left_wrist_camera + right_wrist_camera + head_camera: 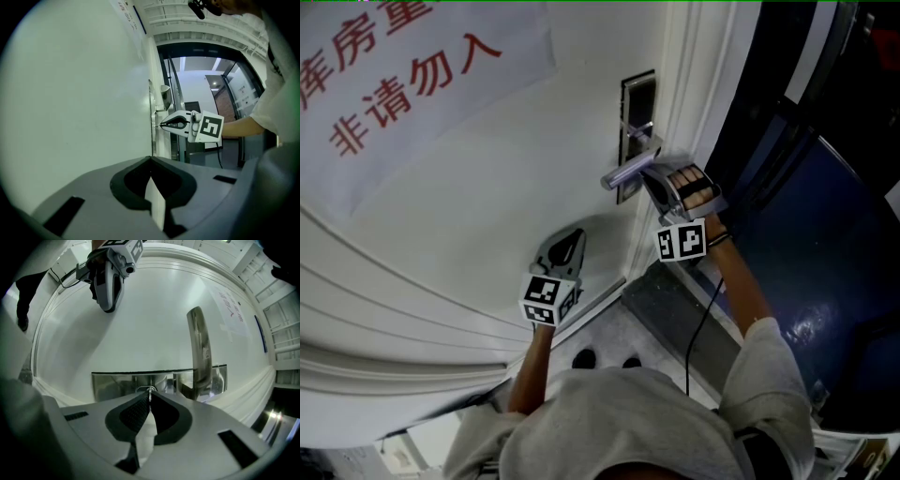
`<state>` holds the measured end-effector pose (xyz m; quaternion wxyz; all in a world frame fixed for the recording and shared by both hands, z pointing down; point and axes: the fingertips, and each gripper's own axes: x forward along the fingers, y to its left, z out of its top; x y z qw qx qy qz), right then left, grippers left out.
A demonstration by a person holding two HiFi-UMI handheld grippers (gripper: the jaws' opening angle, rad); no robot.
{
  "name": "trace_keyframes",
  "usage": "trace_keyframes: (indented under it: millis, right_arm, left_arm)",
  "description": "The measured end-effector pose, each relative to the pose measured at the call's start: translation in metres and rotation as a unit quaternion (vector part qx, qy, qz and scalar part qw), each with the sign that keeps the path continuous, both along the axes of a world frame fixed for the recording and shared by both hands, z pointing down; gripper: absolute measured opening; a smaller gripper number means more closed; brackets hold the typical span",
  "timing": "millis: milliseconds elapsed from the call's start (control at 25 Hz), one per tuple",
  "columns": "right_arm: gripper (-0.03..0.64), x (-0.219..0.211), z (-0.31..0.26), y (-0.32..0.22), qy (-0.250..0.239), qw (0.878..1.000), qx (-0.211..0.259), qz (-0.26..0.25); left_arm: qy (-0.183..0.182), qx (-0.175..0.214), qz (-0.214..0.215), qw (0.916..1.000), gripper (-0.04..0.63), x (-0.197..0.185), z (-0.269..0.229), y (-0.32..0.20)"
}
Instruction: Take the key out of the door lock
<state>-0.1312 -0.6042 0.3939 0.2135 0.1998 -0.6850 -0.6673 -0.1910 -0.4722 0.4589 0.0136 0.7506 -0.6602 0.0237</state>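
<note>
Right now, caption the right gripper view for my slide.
Right gripper shut on the key in the lock plate, beside the handle.

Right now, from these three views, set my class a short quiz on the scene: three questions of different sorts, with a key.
1. True or false: the right tool is shut on the small metal key in the shiny steel lock plate.
2. Choose: the left tool is A) shut on the key, B) shut and empty beside the white door, C) wide open.
3. Fill in: the white paper sign on the door bears ___ characters.
Key: 1 true; 2 B; 3 red.
</note>
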Motion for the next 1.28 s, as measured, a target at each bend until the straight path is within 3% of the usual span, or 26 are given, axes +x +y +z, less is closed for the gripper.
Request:
trace_keyframes:
  millis: [640,920,1160,1280]
  right_arm:
    - [0.029,0.036,0.003,0.015,-0.01,1.0,-0.012,0.012]
    - [0.029,0.054,0.009,0.021,-0.049,0.996,-0.072,0.033]
    - [0.029,0.076,0.012,0.029,-0.154,0.966,-0.199,0.059]
    - [0.029,0.088,0.011,0.031,-0.223,0.934,-0.272,0.068]
  left_arm:
    - [0.003,-0.008,0.021,0.9997,0.017,0.017,0.002,-0.004]
    - [0.005,-0.005,0.039,0.9992,0.017,0.027,0.001,-0.011]
    - [0.009,-0.008,0.069,0.9975,0.017,0.047,0.005,-0.024]
    - [0.01,-0.006,0.082,0.9965,0.017,0.055,0.004,-0.029]
